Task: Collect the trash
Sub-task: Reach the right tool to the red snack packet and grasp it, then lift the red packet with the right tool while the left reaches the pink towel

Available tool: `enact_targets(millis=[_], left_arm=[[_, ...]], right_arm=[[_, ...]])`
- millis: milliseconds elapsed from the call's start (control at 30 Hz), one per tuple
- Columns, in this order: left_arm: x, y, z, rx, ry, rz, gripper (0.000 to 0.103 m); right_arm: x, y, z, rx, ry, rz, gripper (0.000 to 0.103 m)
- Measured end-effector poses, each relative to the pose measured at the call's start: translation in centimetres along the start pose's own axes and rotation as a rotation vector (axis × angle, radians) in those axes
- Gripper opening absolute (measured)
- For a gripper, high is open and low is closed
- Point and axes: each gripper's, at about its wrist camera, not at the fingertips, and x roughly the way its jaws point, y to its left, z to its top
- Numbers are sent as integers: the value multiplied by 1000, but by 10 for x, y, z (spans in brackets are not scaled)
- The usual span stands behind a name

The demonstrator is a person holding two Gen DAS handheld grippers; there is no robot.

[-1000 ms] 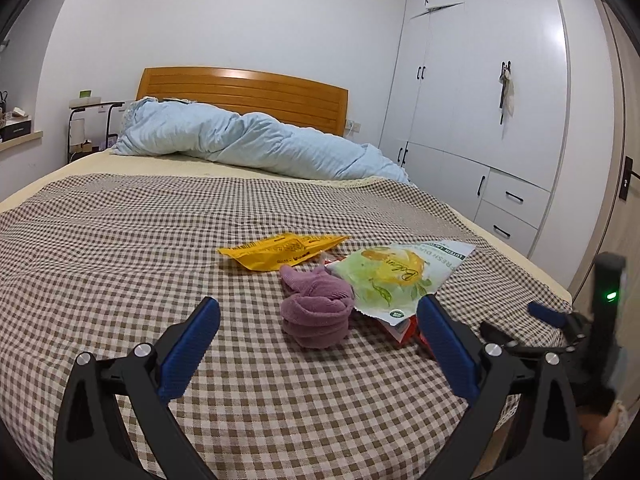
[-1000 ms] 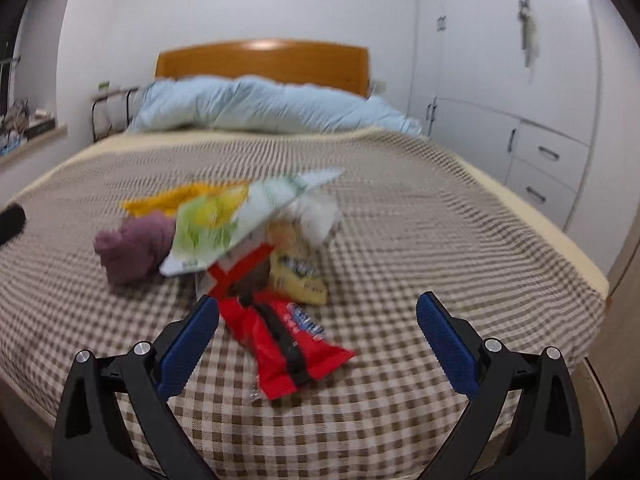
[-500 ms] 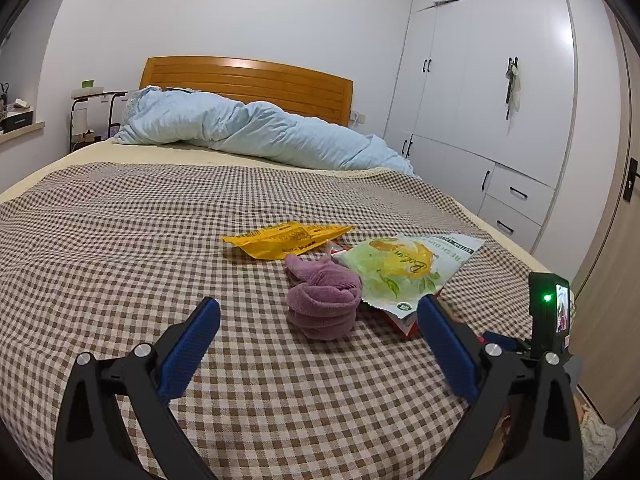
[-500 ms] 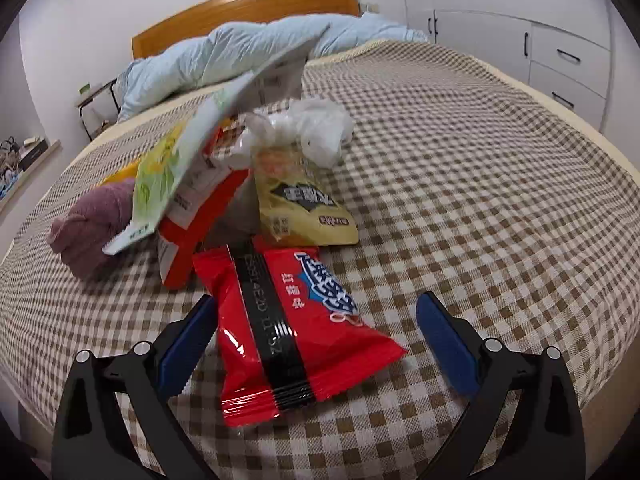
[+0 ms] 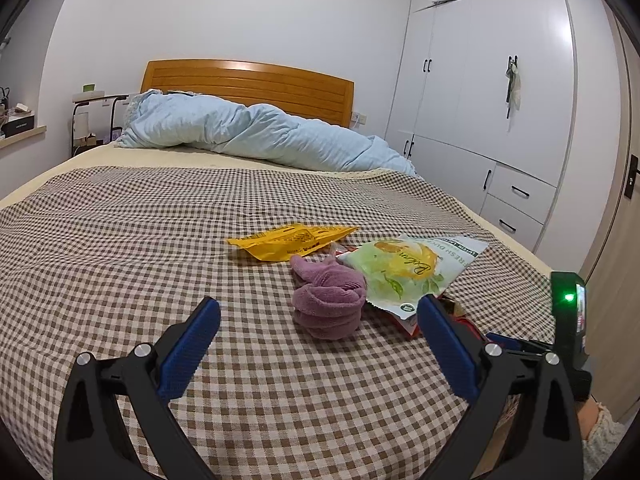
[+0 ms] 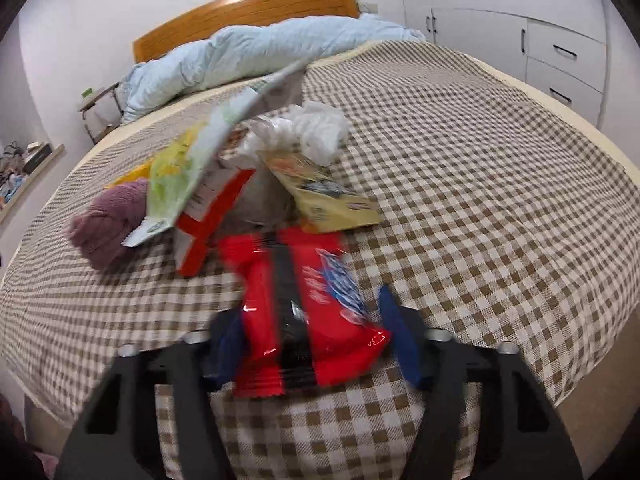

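even, bright indoor light; glare on the headboard [image 5: 256,80] toward 11 o'clock; right wrist view motion-blurred; fisheye edges bend, corners black.

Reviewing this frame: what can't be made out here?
- Right claw grip on the red snack packet: right wrist view, motion blur; contact unclear.
- Packet's print: blurred.
- Red-and-white carton: mostly under the green-and-yellow pouch.
- Right claw: left wrist view, behind the left claw.

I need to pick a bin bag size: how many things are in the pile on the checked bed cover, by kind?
Snack packets: 5 (orange-yellow, lemon-print, red-and-white, pale yellow, red packet)
Crumpled white plastic: 1
Purple rolled cloth: 1
Total: 7
A grey shape underneath is unclear.
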Motion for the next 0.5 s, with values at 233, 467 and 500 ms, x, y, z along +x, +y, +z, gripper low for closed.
enact_targets(millis=[233,467,500], left_arm=[[2,0,-1,-3,6,5,96],[4,-2,-2,4,12,4,96],[4,-2,-2,4,13,4,96]], right_arm=[[-20,6,-1,-31,-34,14,50],[-44,1,5,-20,-114,2,50],[-47,0,6,-20,-127,0,50]])
